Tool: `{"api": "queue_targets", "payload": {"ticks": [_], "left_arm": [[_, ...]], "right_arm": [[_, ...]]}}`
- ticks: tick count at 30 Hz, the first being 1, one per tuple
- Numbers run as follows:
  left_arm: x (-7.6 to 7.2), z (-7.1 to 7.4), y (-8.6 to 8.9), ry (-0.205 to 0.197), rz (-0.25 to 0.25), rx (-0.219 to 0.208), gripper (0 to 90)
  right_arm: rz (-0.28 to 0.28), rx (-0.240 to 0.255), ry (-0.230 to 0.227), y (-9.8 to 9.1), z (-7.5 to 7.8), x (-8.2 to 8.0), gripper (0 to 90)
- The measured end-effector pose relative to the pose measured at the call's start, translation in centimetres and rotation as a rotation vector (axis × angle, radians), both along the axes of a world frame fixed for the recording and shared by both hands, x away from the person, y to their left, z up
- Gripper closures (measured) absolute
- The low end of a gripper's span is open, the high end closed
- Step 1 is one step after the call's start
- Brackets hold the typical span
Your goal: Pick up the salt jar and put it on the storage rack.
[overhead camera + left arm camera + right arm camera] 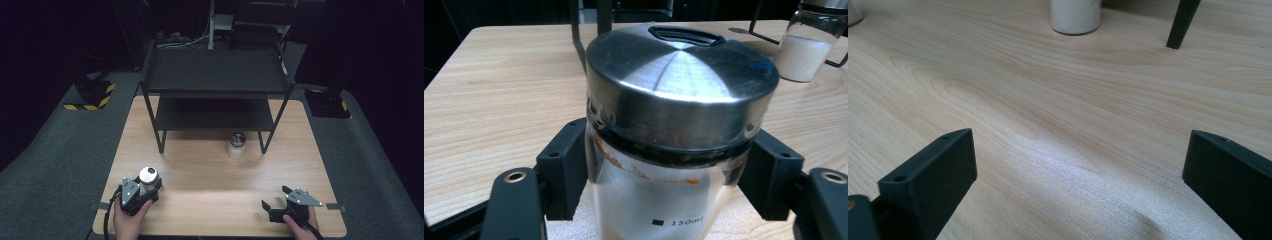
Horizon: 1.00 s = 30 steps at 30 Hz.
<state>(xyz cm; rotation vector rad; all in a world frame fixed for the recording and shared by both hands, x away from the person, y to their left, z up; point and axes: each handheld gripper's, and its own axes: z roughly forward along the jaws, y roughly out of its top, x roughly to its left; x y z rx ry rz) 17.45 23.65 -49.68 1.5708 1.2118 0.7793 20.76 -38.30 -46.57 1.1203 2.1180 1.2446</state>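
A glass jar point(148, 177) with a brushed steel lid stands upright near the table's front left corner. My left gripper point(149, 186) is shut on it. In the left gripper view the jar point(679, 100) stands between the two black pads point(566, 167), which press on its glass sides just below the lid. A rusty residue rings the glass under the lid. My right gripper point(274, 197) rests low at the front right, open. Between its spread jaws point(1078, 170) lies only bare wood.
A second jar point(236, 145) of white powder stands in front of the black two-tier shelf rack point(215, 75), near its right front leg point(1182, 22). The wooden table point(210, 190) spans the space between the two hands. Grey carpet surrounds the table.
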Motion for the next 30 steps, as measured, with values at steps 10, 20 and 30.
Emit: {"api": "queue_targets", "payload": {"ticks": [10, 20, 30], "left_arm": [[-0.3, 0.6, -0.7, 0.002, 0.001, 0.001, 31.1], [-0.9, 3.3, -3.0, -0.02, -0.042, 0.008, 31.2], [0.2, 5.8, -5.6, -0.028, -0.09, 0.01, 31.2]], "right_arm": [[0.002, 0.027, -0.001, -0.5, -0.2, 0.0, 0.5], [-0.001, 0.044, -0.016, -0.9, -0.4, -0.3, 0.5], [0.003, 0.048, -0.008, -1.2, -0.4, -0.1, 0.4]]}}
